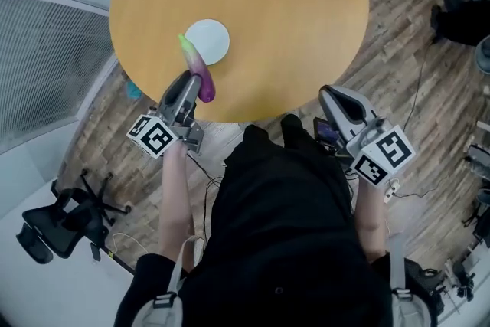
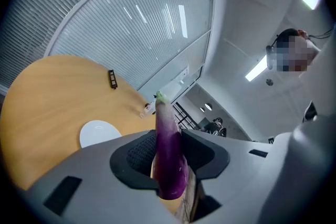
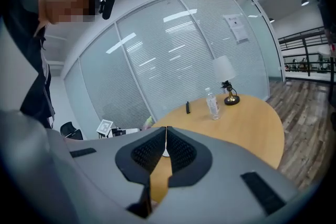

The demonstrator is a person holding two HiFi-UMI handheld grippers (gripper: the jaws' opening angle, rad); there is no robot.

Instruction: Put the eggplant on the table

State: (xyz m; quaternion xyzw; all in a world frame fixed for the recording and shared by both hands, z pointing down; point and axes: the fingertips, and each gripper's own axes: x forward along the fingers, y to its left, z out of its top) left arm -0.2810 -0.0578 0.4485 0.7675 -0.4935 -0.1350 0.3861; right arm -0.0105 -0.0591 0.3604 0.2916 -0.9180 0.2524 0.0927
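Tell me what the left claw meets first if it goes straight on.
Probably the plate on the table, just past the eggplant in the left claw; its height above the plate is unclear.

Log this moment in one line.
left tool: shut on eggplant | eggplant: over table edge, tip by plate, not released | right tool: shut, empty

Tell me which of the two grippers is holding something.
The left gripper: its jaws clamp a purple eggplant. The right gripper is shut, with nothing between its jaws.
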